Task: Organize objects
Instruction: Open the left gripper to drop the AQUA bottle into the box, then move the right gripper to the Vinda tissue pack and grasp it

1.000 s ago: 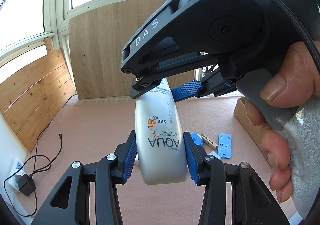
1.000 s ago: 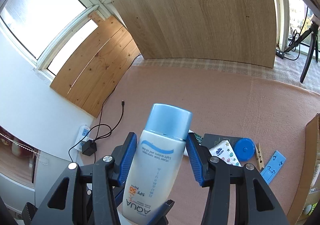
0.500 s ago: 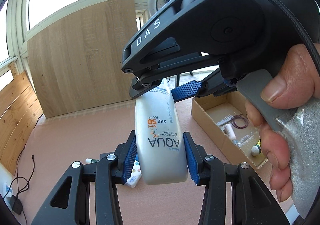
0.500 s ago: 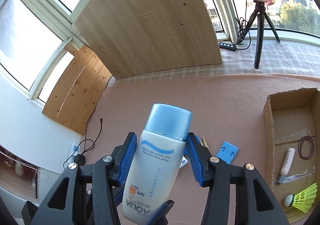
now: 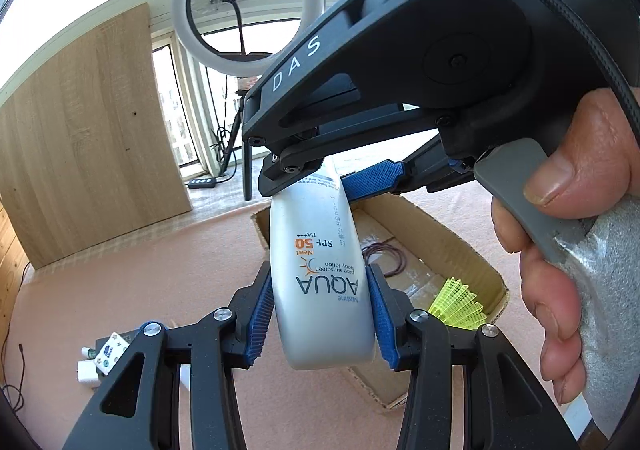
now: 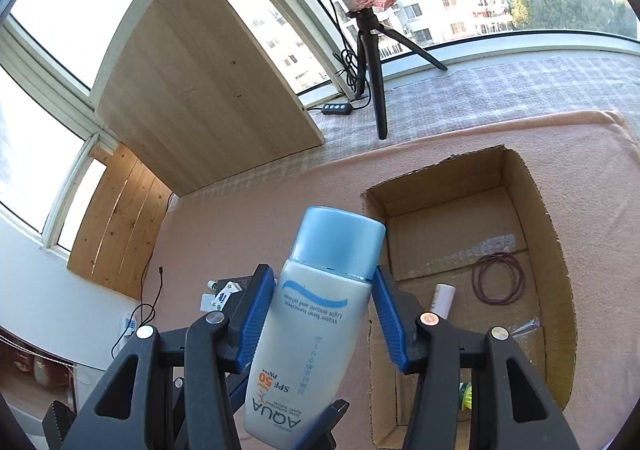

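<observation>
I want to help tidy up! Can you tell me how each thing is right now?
Bottle: cap on, held off the table by both grippers.
Left gripper: shut on the bottle's base.
Right gripper: shut on the bottle below the cap.
Box: open, partly filled.
Shuttlecock: lying in the box.
Hair ties: lying in the box.

My left gripper (image 5: 320, 314) sits at the bottom centre of its frame, blue pads pressed on both sides of what it holds. My right gripper (image 6: 324, 314) clamps likewise, entering the left view from upper right, my hand (image 5: 576, 250) wrapped round its handle.
</observation>
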A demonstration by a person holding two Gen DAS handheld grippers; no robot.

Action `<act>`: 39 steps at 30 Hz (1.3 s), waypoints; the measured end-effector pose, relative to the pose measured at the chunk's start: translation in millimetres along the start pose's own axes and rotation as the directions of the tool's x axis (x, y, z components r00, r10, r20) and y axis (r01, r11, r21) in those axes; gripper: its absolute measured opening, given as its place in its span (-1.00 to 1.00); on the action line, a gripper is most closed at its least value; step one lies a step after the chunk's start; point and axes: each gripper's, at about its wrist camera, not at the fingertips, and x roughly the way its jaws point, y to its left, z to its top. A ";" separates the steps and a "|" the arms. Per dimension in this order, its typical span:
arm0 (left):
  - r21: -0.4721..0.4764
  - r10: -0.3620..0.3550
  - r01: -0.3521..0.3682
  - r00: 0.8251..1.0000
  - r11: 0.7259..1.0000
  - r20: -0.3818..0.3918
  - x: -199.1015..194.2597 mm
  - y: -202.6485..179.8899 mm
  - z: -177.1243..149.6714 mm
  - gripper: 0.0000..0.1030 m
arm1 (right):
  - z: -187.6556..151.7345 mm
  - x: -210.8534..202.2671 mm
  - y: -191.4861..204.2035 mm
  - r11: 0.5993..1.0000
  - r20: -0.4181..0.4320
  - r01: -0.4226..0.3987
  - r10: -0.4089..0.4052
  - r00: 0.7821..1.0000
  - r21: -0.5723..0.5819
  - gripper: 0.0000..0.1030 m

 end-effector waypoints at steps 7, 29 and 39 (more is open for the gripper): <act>0.020 -0.045 0.046 0.999 0.999 -0.020 22.6 -43.0 8.2 -0.06 | 6.9 -11.7 -45.6 0.999 0.005 0.028 -0.028 1.000 0.041 -0.10; -0.152 0.168 -0.186 0.978 0.971 -0.126 -37.6 126.1 -91.6 0.82 | -50.0 99.5 82.1 0.964 -0.091 0.015 -0.040 0.995 -0.264 -0.08; -0.373 0.284 -0.335 0.940 0.865 -0.187 -94.0 252.0 -161.0 0.82 | -112.9 166.3 168.1 0.809 -0.136 -0.006 -0.091 0.987 -0.588 -0.08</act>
